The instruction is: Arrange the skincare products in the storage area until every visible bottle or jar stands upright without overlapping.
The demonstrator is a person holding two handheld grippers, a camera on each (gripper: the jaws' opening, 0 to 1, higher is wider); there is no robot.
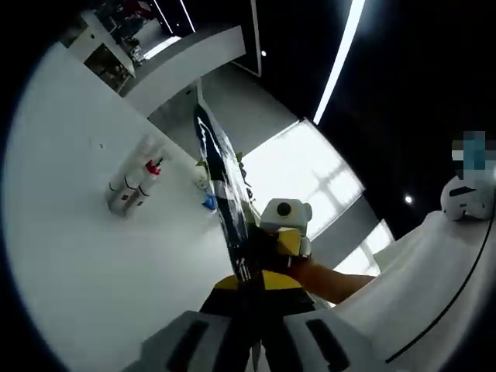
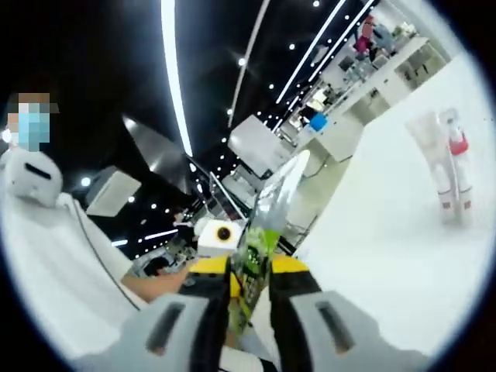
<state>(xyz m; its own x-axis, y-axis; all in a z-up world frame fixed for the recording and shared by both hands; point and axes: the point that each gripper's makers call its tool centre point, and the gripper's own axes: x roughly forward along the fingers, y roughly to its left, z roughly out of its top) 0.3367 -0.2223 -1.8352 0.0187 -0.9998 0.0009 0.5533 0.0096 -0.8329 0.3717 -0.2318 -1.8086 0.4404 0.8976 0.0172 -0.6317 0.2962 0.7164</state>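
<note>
Beneath both grippers spreads a broad white table (image 1: 70,256), the largest thing near them, bare and glossy. Past its far edge lies a dim, open room: a black ceiling with long strip lights and small spot lamps, pale counters and shelving in the distance, and a bright window patch beyond the left gripper's load.

Ahead and to the left of the left gripper (image 1: 249,341), well apart from it, a small cluster of white bottles (image 1: 133,190) stands on the table, one with a red cap. In the right gripper view the same group (image 2: 449,174) sits far off to the right of the jaws, apparently upright and close together.

The left gripper is closed down on a thin, dark, flat packet (image 1: 225,186) that rises edge-on from between its jaws. The right gripper (image 2: 248,310) is likewise pinched tight on a flat, glossy sachet (image 2: 267,225), clear at the top with green print lower down. Each gripper shows in the other's view, close alongside, so the two may be holding the same flat item from opposite sides; I cannot tell for certain.

The risk I see is in the packet itself: it is limp and thin, so it would likely flop or slide when released and not stand. Carried towards the bottles, its long edge could clip the tight cluster and topple one, and the slick table would let a knocked bottle roll.
</note>
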